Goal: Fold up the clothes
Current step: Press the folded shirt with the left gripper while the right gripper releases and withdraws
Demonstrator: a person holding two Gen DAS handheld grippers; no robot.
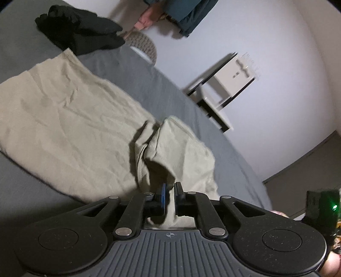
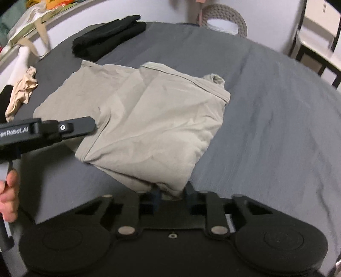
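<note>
Both views blurred. Beige garment (image 2: 149, 119) lies mid-bed on the grey sheet (image 2: 277, 132), partly folded over itself, collar edge on the far side. Right gripper (image 2: 171, 192) clamps its near corner; fingertips mostly buried under cloth, so exact bite hidden. Left gripper (image 1: 169, 192) pinches a raised fold of the same garment (image 1: 70, 119) between nearly closed fingers; cloth drapes over the tips. In the right wrist view the left gripper (image 2: 93, 125) enters from the left, its tips hidden behind the fabric, hand (image 2: 8, 191) cut off at the frame edge. Black folded clothes (image 2: 108, 36) at far left of bed, well apart. Crumpled tan item (image 2: 22, 89) at left edge. Woven basket (image 2: 226, 20) beyond far edge, partly cropped. Bare sheet to the right, plenty of room.
</note>
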